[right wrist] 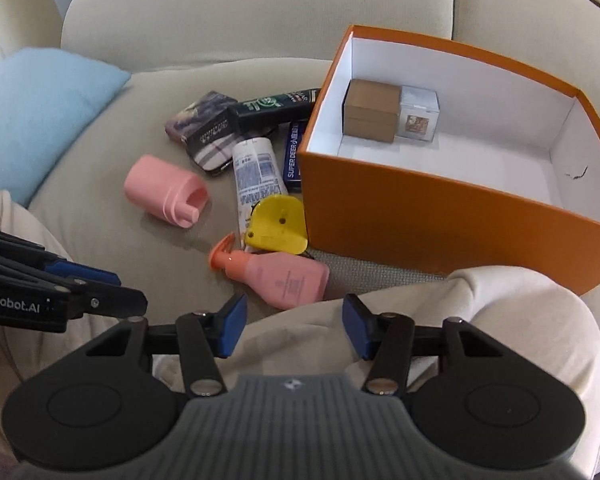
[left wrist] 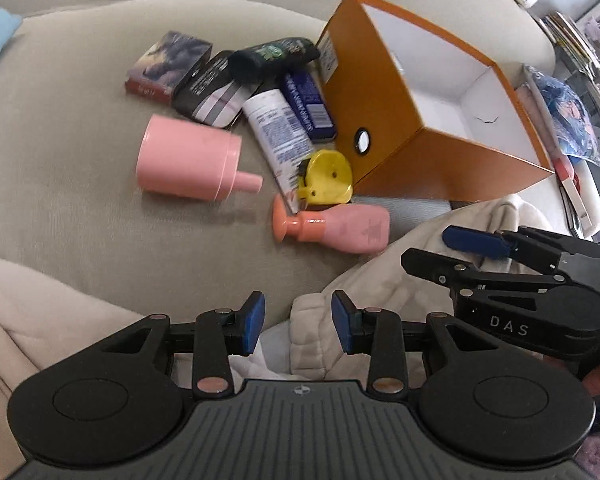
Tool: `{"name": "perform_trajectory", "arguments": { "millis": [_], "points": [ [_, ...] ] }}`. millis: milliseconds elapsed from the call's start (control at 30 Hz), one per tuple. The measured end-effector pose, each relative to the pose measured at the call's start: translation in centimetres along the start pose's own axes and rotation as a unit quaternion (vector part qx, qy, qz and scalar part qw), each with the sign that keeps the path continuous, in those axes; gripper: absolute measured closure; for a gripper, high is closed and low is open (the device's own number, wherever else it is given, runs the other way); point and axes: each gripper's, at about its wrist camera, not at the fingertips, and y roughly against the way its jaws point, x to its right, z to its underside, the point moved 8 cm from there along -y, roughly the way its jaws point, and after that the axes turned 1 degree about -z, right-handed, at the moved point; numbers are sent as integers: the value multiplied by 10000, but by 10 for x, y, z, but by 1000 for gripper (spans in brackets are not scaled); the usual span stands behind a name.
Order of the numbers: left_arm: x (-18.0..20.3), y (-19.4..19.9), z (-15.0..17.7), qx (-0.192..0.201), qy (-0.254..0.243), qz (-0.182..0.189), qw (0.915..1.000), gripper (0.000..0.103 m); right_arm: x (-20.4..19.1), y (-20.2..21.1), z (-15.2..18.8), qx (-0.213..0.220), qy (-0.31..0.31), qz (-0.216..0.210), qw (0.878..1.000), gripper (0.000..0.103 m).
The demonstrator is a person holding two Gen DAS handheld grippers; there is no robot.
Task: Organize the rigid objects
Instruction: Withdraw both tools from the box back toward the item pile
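- The box [right wrist: 440,216] is orange outside, white inside.
- A brown carton [right wrist: 370,114] and a clear case [right wrist: 418,114] sit in it.
- The cup [left wrist: 188,160] is plain pink.
- The pump bottle [right wrist: 284,280] is pink with a coral pump.
- The tape measure [right wrist: 276,230] is yellow.
- The tube [left wrist: 278,132] is white with blue print.
- The small pack [left wrist: 308,106] is dark blue with white lettering.
- The cushion [right wrist: 36,116] is light blue.
- The sofa [left wrist: 60,120] is beige.
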Motion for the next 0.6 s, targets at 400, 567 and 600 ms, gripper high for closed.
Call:
{"name": "perform_trajectory", "arguments": {
  "millis": [400,567,600],
  "points": [
    [-9,4,-8,215,-264,-246,9991,62,-44,-45,-5,-459,1451,-127,9883,49],
    [-19,-3,-13,151,-276,-363,9988,62,-55,-64,-7,-561,2407,260,9686,48],
    [-21,-5,-13,124,-277,-384,9988,62,-57,-68,-8,-573,2555,328,9646,46]
  ]
}}
